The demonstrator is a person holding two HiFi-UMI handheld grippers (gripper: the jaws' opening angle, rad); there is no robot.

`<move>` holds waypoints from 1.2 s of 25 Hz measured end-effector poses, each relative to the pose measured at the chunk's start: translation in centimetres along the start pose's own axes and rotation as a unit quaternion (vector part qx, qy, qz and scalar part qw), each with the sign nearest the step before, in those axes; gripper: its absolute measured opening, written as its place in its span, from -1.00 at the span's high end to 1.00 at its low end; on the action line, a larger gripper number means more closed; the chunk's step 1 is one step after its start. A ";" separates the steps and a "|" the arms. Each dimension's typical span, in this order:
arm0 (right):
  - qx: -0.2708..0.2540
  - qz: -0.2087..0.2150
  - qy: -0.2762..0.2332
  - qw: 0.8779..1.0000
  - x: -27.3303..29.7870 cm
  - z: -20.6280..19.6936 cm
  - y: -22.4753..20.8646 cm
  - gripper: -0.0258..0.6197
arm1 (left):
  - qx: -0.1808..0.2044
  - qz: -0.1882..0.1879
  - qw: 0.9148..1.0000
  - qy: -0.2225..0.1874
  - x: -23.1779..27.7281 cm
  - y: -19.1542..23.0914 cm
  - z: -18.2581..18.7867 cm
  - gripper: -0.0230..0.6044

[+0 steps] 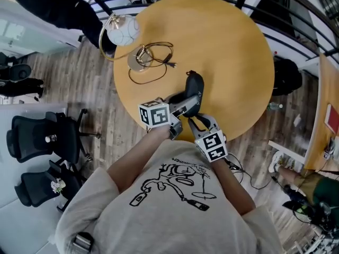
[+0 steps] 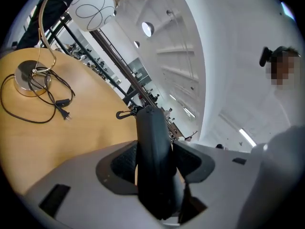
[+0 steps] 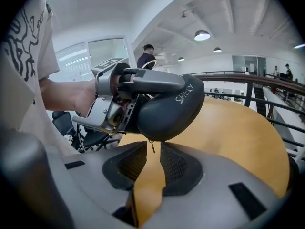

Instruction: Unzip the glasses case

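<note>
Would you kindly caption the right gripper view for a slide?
Left gripper holds glasses case over the table; zipper pull dangles between right gripper's open jaws.

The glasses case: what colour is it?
The glasses case is black with pale lettering; best seen in the right gripper view.

Ahead and right of the right gripper (image 1: 197,121), the table (image 1: 238,62) lies bare to the rail (image 3: 238,74). The case (image 1: 194,86), clamped in the left gripper (image 1: 188,98), hangs just over the right one's jaws. Ahead-left stand the lamp (image 1: 123,30) and its looped cord (image 1: 151,70).
</note>
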State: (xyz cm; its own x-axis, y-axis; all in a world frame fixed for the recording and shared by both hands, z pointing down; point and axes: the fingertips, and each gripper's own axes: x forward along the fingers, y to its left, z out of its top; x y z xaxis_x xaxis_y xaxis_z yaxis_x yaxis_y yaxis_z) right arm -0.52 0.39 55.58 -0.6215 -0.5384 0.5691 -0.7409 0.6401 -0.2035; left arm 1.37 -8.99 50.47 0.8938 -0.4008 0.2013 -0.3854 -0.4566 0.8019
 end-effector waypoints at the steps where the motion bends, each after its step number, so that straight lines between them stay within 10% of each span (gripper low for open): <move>1: -0.001 0.003 -0.002 1.000 0.0 0.1 0.1 0.67 | -0.006 0.001 1.000 -0.002 -0.2 0.1 0.1 0.20; 30: -0.121 -0.038 0.066 0.990 0.1 -1.2 -0.6 0.85 | -0.050 -0.040 0.997 0.034 -1.8 0.2 -0.6 0.30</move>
State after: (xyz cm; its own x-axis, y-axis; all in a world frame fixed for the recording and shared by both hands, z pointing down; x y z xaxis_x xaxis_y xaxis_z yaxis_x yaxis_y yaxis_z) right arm 0.16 0.65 56.67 -0.5156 -0.5243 0.6777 -0.6920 0.7212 0.0315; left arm -0.15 -7.88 50.61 0.9355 -0.3101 0.1693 -0.2902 -0.4014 0.8687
